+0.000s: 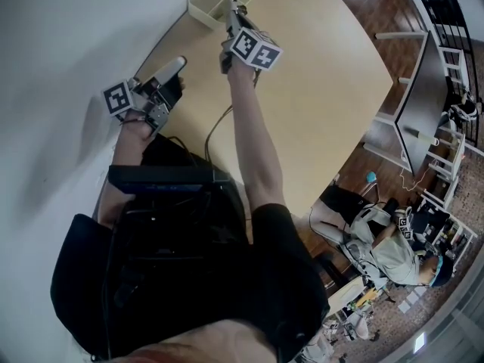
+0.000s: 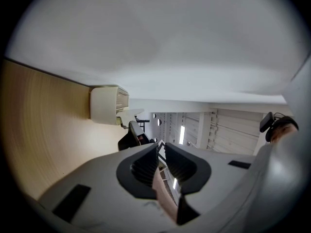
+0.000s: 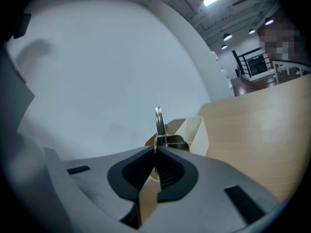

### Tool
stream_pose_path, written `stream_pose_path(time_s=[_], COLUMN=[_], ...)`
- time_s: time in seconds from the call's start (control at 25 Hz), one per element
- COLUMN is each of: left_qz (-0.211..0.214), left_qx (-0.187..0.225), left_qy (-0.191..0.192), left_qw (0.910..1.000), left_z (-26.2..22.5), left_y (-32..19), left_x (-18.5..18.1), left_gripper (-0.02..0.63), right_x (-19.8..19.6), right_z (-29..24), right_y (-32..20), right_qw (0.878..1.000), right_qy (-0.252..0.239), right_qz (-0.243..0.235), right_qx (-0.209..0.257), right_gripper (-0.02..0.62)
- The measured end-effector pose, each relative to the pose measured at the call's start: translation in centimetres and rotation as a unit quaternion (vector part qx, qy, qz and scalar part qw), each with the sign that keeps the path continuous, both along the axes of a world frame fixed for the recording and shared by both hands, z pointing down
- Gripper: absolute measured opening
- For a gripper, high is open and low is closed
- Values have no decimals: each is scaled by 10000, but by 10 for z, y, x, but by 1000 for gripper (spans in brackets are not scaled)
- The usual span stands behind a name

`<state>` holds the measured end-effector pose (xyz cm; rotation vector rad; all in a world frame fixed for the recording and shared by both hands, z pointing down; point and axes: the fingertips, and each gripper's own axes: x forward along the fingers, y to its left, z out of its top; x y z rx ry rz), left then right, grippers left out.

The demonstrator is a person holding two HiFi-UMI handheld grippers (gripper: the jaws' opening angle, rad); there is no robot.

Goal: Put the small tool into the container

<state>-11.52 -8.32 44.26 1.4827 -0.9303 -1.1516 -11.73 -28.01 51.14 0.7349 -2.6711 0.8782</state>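
The right gripper (image 3: 156, 152) has dark, ribbed jaws pressed shut on a thin, shiny metal tool (image 3: 158, 119). The tool sticks up right by the container (image 3: 197, 130), a smooth cream box on the pale wooden bench (image 3: 262, 125). The left gripper (image 2: 161, 153) has its jaws a little apart, with nothing in them. Only the head view shows both grippers at once, and the box at the bench corner by the white wall (image 1: 60, 51).

Nothing here I can read, no words, numbers or brands. My left cube (image 1: 117, 97) and right cube (image 1: 255, 49) bear only black-and-white square patterns.
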Motion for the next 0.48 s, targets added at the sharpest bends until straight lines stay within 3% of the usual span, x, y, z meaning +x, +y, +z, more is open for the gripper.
stream_pose_path(time_s=[0.32, 0.48], left_qz=[-19, -33], left_qx=[0, -7], left_qy=[-8, 20], left_qw=[10000, 10000], left_z=[-1, -1], left_y=[0, -1], left_x=[-1, -1], left_gripper=[34, 34], right_x=[-12, -19], right_z=[1, 1], right_y=[10, 17], right_qw=[9963, 9944], right_qy=[729, 867], right_qz=[-322, -487], right_qx=[318, 349], right_gripper=[10, 38])
